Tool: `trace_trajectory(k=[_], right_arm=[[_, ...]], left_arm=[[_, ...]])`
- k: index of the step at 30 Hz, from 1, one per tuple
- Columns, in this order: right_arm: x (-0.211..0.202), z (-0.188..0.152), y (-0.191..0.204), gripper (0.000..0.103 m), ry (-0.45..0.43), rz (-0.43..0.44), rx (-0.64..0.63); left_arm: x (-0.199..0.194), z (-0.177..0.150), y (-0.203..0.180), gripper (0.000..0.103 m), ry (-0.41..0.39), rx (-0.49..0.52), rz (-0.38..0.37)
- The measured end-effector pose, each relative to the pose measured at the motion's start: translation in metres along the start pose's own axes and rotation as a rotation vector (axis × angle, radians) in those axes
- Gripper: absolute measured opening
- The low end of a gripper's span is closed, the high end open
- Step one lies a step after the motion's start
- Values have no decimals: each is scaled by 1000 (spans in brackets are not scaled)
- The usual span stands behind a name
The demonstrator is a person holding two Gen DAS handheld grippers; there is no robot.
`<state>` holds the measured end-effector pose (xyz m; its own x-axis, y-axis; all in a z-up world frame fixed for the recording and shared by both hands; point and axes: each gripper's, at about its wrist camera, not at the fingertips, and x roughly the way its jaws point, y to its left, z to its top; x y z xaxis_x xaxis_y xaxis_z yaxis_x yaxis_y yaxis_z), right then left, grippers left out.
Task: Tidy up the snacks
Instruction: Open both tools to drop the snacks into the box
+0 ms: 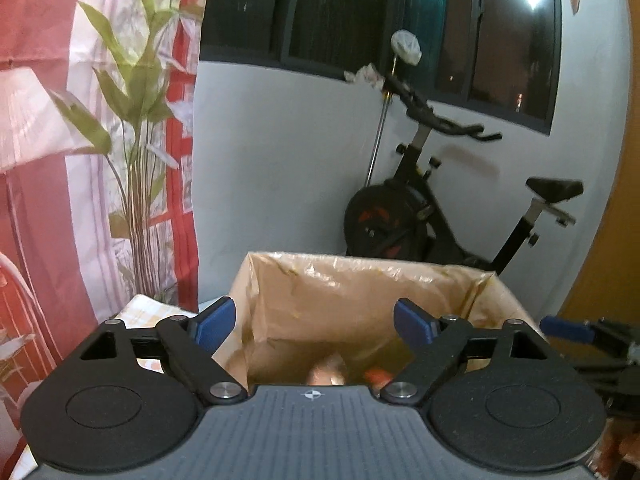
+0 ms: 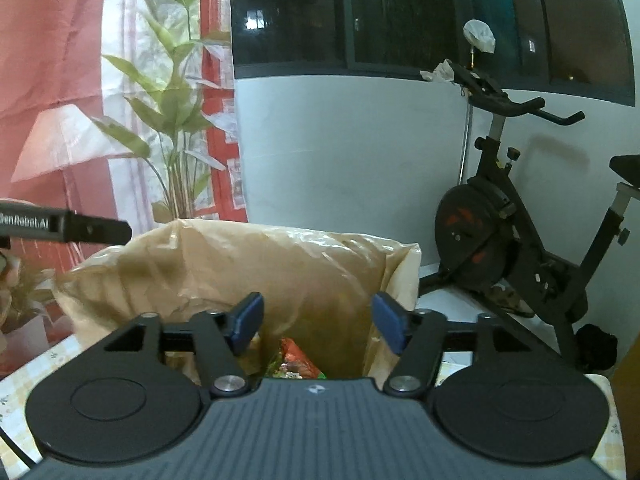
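A cardboard box lined with tan plastic (image 1: 360,300) stands open in front of me. My left gripper (image 1: 314,322) is open and empty above the box's near side. Blurred snack packs (image 1: 332,372) lie at the bottom of the box. In the right wrist view the same lined box (image 2: 240,264) fills the middle. My right gripper (image 2: 318,322) is open and empty over its opening. An orange and green snack packet (image 2: 294,358) shows inside, just beyond the gripper body. Part of the right gripper (image 1: 568,330) shows at the right edge of the left wrist view.
An exercise bike (image 1: 432,208) stands behind the box on the right, against a white wall under dark windows. A tall green plant (image 1: 136,128) and a red-and-white curtain (image 1: 40,80) are at the left. A checked tablecloth (image 2: 24,372) covers the table under the box.
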<state>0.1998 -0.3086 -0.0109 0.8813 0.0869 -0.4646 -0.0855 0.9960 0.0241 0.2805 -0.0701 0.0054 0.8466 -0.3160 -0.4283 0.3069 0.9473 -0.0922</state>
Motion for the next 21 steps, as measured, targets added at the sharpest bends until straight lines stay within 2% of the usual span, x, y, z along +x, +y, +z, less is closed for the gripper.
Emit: trace_trajectory(k=[6,8,12,15,21], right_arm=[[-21,-1,11,80,-16,7,-11],[-28,-1,14,87,-24,24,-12],[-38,0,18,92,-17,69,6],[-45,-1,20,102,-17,72,28],[-59,-5,24,103,-38,43,52]], left_arm=[[-34,-2,1,88,-36,-4,27],[-46,-4,6,88,-47,-21,36],[-66,-7,17,88,-44,-42,50],[-78,-6,24,88,-50,-48,64],[-100,-7,33,88,-51,-43,83]])
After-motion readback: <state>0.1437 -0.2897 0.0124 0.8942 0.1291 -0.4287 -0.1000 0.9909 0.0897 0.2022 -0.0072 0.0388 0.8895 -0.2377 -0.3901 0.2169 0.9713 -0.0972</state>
